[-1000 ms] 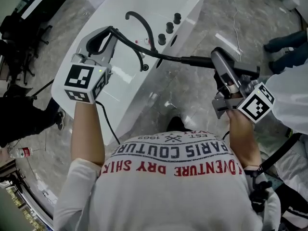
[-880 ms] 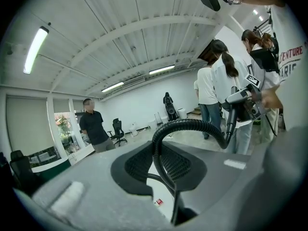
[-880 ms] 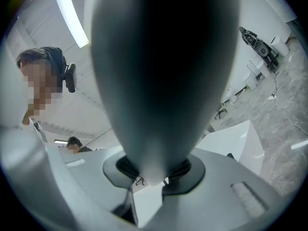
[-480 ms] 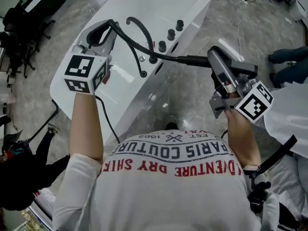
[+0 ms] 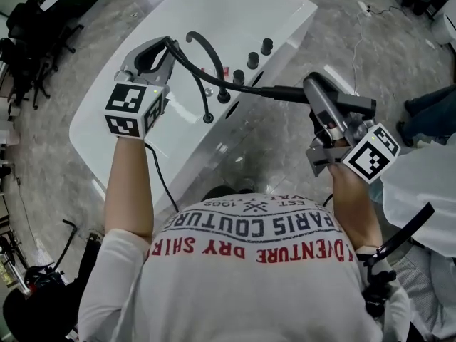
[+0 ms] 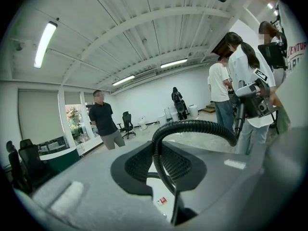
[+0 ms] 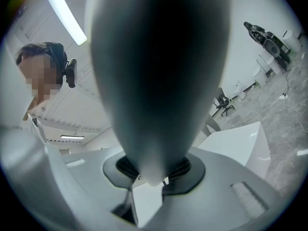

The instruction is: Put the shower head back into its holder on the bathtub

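The white bathtub (image 5: 235,9) lies ahead in the head view, with a black curved spout (image 5: 208,47) and round knobs (image 5: 253,59) on its deck. A black hose (image 5: 199,68) rises from a small deck fitting (image 5: 207,118) and loops through my left gripper (image 5: 147,57), which is shut on it above the tub. In the left gripper view the hose (image 6: 192,126) arches out from between the pads (image 6: 144,165). The hose runs on to the dark grey shower head (image 5: 324,105). My right gripper (image 5: 329,128) is shut on it, off the tub's right side. The shower head (image 7: 154,71) fills the right gripper view.
Another round black fitting (image 5: 224,96) sits on the deck under the hose. A person's legs (image 5: 431,109) and a white garment (image 5: 420,184) are close at the right. Office chairs (image 5: 28,41) stand at the far left. Several people (image 6: 103,119) stand on the marble floor.
Both grippers have moved with the hose and shower head toward the tub's deck. The hose now passes over the round fittings. Neither grip has changed.
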`<state>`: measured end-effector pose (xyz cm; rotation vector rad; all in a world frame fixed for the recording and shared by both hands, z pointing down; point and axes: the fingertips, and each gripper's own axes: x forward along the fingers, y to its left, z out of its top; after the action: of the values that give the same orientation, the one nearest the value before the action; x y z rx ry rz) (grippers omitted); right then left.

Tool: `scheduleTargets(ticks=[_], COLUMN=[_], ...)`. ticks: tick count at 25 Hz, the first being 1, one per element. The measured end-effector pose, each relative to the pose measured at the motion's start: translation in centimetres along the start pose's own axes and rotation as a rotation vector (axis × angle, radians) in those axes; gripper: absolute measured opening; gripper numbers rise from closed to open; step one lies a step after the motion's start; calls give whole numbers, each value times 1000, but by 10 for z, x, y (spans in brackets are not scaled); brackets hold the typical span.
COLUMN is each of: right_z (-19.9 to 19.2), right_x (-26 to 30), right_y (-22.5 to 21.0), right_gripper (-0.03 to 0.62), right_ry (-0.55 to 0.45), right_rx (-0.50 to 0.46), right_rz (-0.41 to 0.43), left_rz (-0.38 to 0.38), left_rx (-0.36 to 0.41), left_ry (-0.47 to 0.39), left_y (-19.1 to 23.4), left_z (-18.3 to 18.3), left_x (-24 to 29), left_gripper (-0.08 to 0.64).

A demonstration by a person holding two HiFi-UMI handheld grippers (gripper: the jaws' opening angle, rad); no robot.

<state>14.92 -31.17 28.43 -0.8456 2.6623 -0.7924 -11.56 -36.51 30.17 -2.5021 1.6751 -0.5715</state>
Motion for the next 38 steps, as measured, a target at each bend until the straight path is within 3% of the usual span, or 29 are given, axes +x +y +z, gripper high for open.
scheduleTargets(ticks=[13,25,29,32,38], right_z=[-31,-41,-44,-47,-57], right_x=[11,14,20,23,36], right_y=[-17,-28,-28,-27,-24], right_gripper=[109,109,109,109,109], right_ry=[59,67,75,86,117], right_rx=[33,22,21,19,20], right_rz=[-30,-67,-69,-65,-55], left_rz=[-15,-105,-135,-172,-234], left_rx=[-99,-267,-244,-287,-296], left_ry=[140,291,353,396,464], left_y=[-16,-59,-74,-92,-116], left_z=[-94,-202,-242,-267,-308], left_x=[12,22,25,21,20], left_gripper=[60,60,61,61,61])
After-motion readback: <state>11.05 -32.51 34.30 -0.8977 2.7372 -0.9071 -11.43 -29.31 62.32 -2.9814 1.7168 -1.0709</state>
